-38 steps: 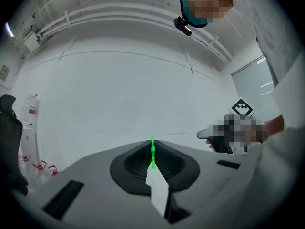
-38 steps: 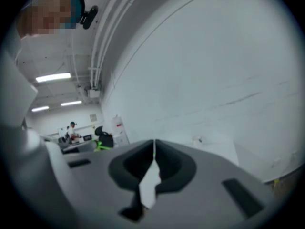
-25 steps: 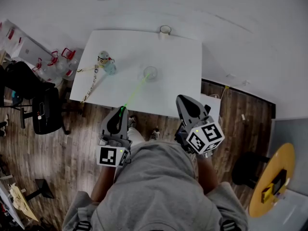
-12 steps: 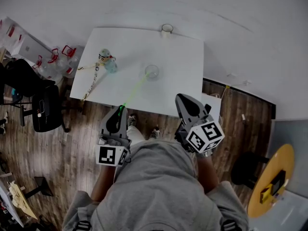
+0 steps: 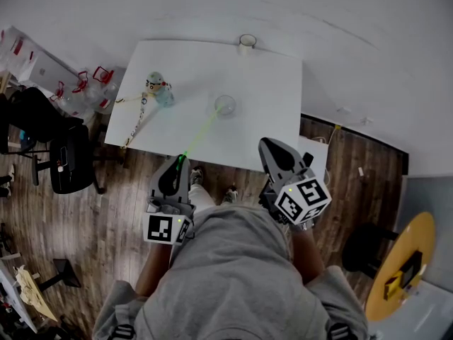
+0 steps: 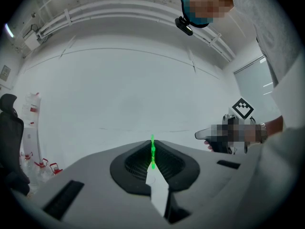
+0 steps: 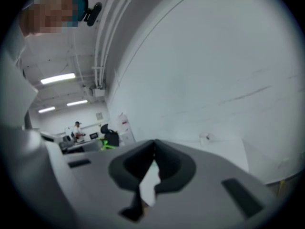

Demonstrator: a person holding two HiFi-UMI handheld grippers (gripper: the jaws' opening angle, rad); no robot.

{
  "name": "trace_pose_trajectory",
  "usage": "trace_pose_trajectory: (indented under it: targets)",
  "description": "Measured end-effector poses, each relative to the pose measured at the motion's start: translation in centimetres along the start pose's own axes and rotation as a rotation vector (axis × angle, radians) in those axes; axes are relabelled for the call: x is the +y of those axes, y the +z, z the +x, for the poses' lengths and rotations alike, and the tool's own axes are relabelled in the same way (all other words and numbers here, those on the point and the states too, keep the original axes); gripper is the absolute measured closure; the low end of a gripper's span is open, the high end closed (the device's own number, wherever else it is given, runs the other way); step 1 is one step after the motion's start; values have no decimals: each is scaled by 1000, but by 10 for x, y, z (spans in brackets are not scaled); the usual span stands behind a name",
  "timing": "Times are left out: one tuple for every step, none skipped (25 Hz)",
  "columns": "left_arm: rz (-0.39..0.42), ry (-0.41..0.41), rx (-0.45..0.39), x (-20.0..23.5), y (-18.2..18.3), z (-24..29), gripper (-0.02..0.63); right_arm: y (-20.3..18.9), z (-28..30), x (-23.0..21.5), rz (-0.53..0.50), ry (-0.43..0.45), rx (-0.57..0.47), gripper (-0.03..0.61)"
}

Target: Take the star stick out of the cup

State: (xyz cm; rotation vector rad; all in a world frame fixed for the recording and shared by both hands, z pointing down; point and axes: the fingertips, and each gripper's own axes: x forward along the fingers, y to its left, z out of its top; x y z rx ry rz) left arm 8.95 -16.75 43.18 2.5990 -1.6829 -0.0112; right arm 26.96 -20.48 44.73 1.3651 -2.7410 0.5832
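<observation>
A thin green star stick (image 5: 200, 133) slants from my left gripper (image 5: 179, 161) toward the clear cup (image 5: 224, 105) on the white table (image 5: 269, 98). Its far end shows just at the cup's near side, and I cannot make out the star. In the left gripper view the green stick (image 6: 152, 151) stands pinched between the closed jaws of the left gripper (image 6: 152, 162). My right gripper (image 5: 270, 146) hangs near the table's front edge, shut, with nothing in it; the right gripper view shows the right gripper (image 7: 153, 160) with jaws together.
A small doll (image 5: 156, 88) with a beaded strap (image 5: 136, 125) lies at the table's left. A white roll (image 5: 246, 43) stands at the far edge. A black chair (image 5: 67, 161) and red-marked boxes (image 5: 92, 83) crowd the left; wooden floor lies under me.
Both grippers keep their places near my body. The stick stays in the left gripper's grip. Only the view has drifted slightly.
</observation>
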Motion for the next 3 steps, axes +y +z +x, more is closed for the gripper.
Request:
trace_pose_trajectory:
  targets:
    - [0, 0, 0, 0, 0, 1, 570, 0, 0, -1, 0, 0, 0, 543]
    - [1, 1, 1, 0, 0, 1, 571, 0, 1, -2, 1, -1, -1, 543]
    - [1, 1, 1, 0, -1, 2, 571, 0, 1, -3, 1, -1, -1, 543]
